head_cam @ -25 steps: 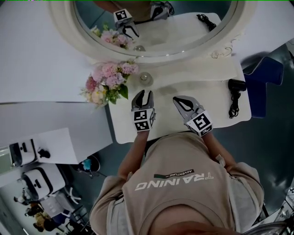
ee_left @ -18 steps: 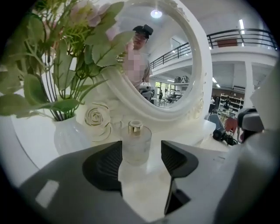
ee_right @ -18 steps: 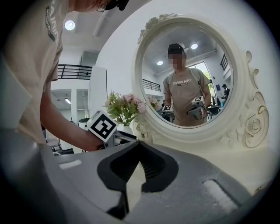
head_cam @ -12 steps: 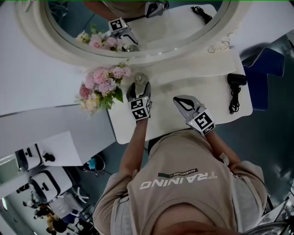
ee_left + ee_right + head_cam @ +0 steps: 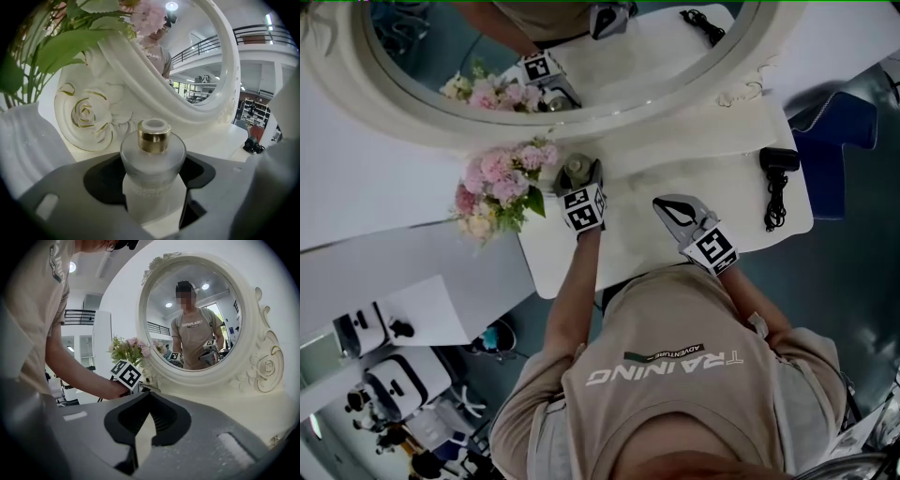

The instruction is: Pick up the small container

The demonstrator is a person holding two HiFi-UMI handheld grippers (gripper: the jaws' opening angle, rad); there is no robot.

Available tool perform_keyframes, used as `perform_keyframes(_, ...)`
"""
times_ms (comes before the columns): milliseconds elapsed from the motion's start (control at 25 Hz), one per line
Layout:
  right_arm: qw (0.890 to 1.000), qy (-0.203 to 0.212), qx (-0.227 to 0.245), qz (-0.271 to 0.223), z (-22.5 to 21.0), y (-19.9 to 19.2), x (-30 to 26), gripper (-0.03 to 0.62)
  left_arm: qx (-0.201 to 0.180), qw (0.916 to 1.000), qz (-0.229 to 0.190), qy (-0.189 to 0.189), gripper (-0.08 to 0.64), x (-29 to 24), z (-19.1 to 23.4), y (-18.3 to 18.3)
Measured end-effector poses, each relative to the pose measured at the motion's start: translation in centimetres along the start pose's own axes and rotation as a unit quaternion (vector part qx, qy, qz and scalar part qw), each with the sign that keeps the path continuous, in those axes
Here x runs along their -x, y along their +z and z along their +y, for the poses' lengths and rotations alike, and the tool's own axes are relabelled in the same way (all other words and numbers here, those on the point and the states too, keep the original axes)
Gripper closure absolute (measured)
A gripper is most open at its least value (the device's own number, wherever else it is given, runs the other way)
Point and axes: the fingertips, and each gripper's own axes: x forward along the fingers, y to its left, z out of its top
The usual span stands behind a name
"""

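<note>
The small container is a frosted glass bottle [image 5: 577, 167] with a gold collar. It stands on the white table [image 5: 637, 239] at the foot of the mirror frame, next to the flowers. My left gripper [image 5: 580, 174] has just been opening, and its jaws now stand wide on either side of the bottle [image 5: 152, 159] without pressing on it. My right gripper [image 5: 662, 202] hovers over the table's front part, well right of the bottle. Its fingertips meet with nothing between them [image 5: 147, 394].
A bunch of pink flowers [image 5: 497, 183] in a white vase [image 5: 28, 154] stands just left of the bottle. The ornate white mirror frame [image 5: 675, 105] rises right behind it. A black hair dryer [image 5: 778, 161] with its cord lies at the table's right end.
The left gripper has moved away from the table's front edge toward the mirror and spread its jaws around the bottle. The right gripper has barely shifted.
</note>
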Motion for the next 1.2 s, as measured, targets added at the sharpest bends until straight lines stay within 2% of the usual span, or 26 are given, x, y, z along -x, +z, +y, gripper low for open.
perform_keyframes(600, 1.0, -0.01, -0.002, 0.005, -0.3, 0.2, -0.5, 0.589, -0.005, 0.9999, 0.004, -0.008, 0.202, -1.4, -0.2, 0.1)
perform_keyframes(920, 1.0, -0.014, 0.003, 0.007, 0.7, 0.6, -0.7, 0.589, -0.033, 0.9983, 0.008, -0.047, 0.204, -0.1, -1.9, -0.7)
perform_keyframes(1040, 1.0, -0.017, 0.007, 0.007, 1.0, 0.8, -0.8, 0.589, -0.052, 0.9964, 0.003, -0.067, 0.204, 1.1, -3.0, -1.0)
perform_keyframes(1200, 1.0, -0.025, 0.01, 0.009, 1.4, 0.9, -1.1, 0.589, -0.056, 0.9935, -0.001, -0.099, 0.204, 3.7, -4.1, -1.0)
